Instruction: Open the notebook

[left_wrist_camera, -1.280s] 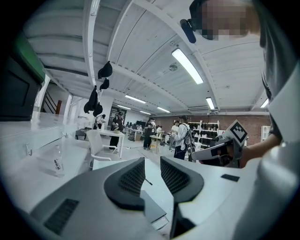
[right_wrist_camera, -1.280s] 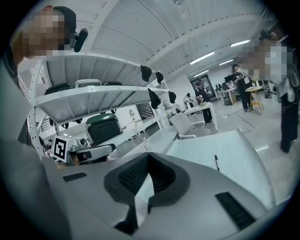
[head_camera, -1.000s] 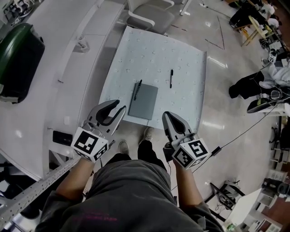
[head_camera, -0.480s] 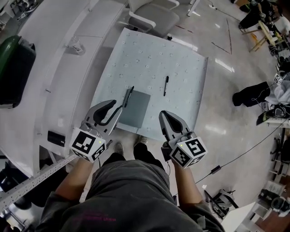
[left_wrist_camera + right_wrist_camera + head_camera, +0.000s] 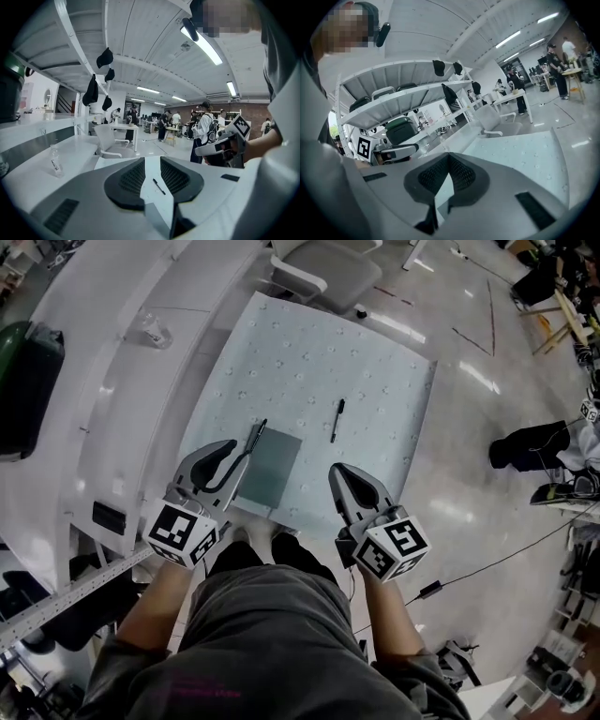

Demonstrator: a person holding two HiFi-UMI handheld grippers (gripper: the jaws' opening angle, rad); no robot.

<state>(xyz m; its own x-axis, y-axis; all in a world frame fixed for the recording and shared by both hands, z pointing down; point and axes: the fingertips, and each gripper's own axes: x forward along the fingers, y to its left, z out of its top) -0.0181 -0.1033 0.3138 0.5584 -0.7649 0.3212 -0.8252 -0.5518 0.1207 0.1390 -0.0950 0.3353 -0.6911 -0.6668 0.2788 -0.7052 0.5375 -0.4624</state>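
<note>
Tongs first: the left gripper (image 5: 236, 454) had its jaws spread, and in its own view (image 5: 151, 161) a strip of pale tabletop and a black pen (image 5: 158, 186) showed through the gap, with nothing held between the pads. The right gripper (image 5: 339, 472) had its jaws pressed together, the dark pads meeting at the tips in its own view (image 5: 449, 157), and it gripped nothing. Both were held out in front of the person's body at the near edge of the table (image 5: 375, 371), each with its marker cube toward the person.

Between the two lay the notebook (image 5: 269, 468), grey, closed and flat on the tabletop close to that near edge. The left gripper's tips stood just beside its left side in the head view. The right gripper was further off to its right, and neither touched it as far as could be seen. A dark pen (image 5: 254, 437) lay slanted at the notebook's far left corner. The black pen (image 5: 336, 420) lay apart on the bare dotted surface, further in and to the right.

Beyond the table stood a pale chair (image 5: 323, 268). To the left ran a long white shelf (image 5: 122, 381) carrying a clear bottle (image 5: 152, 329) and a dark green case (image 5: 23, 381). On the shiny floor to the right sat a black bag (image 5: 530, 442).
</note>
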